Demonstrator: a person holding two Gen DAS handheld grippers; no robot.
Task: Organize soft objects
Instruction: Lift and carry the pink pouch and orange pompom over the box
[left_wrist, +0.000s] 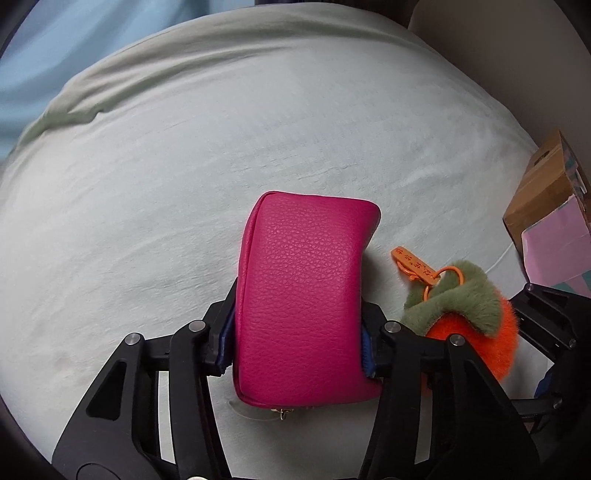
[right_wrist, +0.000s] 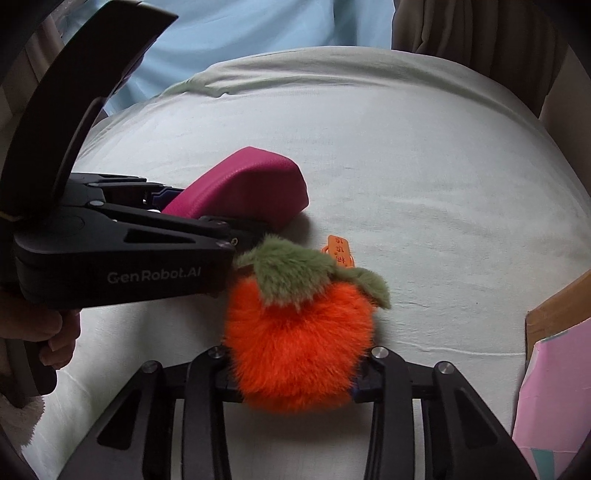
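Gripping a pink pouch (left_wrist: 303, 299) across its short sides, the left tongs (left_wrist: 299, 345) are closing on it firmly enough that the textured skin is bowing inward between the blue pads; the pouch is pointing out over a bed (left_wrist: 184, 184) covered in a pale sheet, its far end appearing, in the right wrist view, to be resting on or just above the cloth. Just beside it to the right, the right tongs (right_wrist: 295, 373) are squeezing an orange plush fruit (right_wrist: 295, 343) with green fuzzy leaves, the fur bulging out around the tips. An orange tag (right_wrist: 340, 251) on a loop is trailing from the leaves onto the sheet. Further right, a cardboard box (left_wrist: 546, 192) with a pink sheet inside is standing at the bed's edge, likely the destination.

With both tools working so close together, the risk appears to be collision: the left tool's body is sitting nearly against the fruit's leaves. The slick pouch could also be slipping from its narrow hold, and the dangling tag may be snagging on the box's rim.
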